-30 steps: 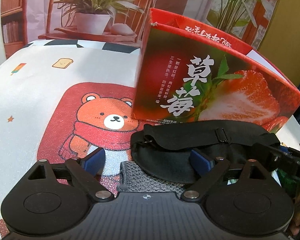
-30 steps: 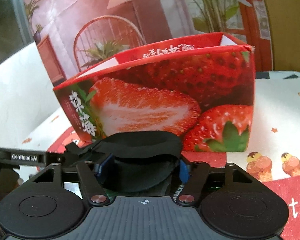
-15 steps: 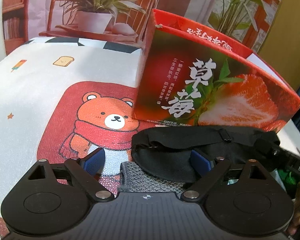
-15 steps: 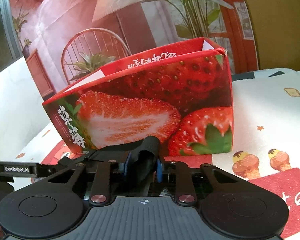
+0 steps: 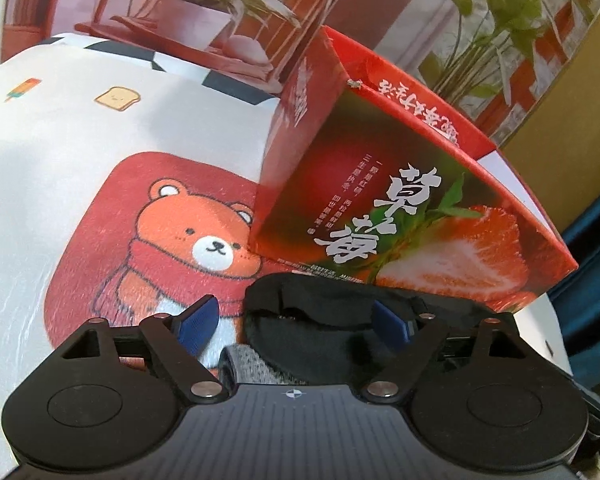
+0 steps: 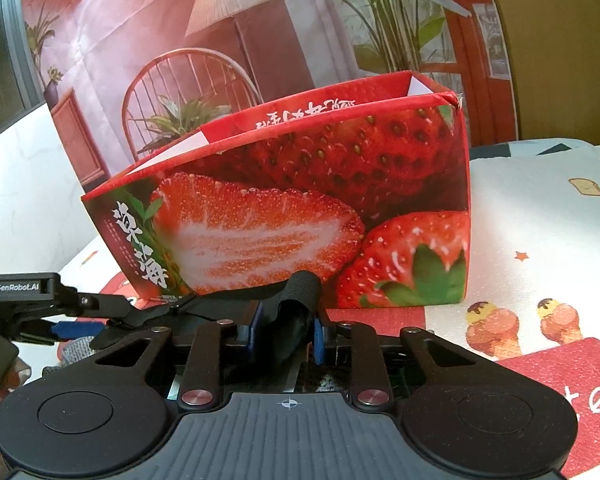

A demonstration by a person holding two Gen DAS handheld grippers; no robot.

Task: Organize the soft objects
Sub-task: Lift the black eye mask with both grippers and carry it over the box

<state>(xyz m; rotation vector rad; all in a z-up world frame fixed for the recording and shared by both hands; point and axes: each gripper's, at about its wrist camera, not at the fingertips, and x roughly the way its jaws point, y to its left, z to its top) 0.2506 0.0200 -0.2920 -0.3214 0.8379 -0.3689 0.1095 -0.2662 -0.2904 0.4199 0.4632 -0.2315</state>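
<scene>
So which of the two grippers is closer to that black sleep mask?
The right. The right gripper is clamped on one bunched end of the black sleep mask. The left gripper straddles the other end, its jaws closing but not pressing it yet.

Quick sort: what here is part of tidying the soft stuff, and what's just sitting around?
In the job:
- black eye mask, pinched by the right gripper
- grey knit cloth under it
- strawberry box, open top
- left gripper, jaws closing around the mask's other end

Just there:
- bear tablecloth
- room-scene backdrop
</scene>
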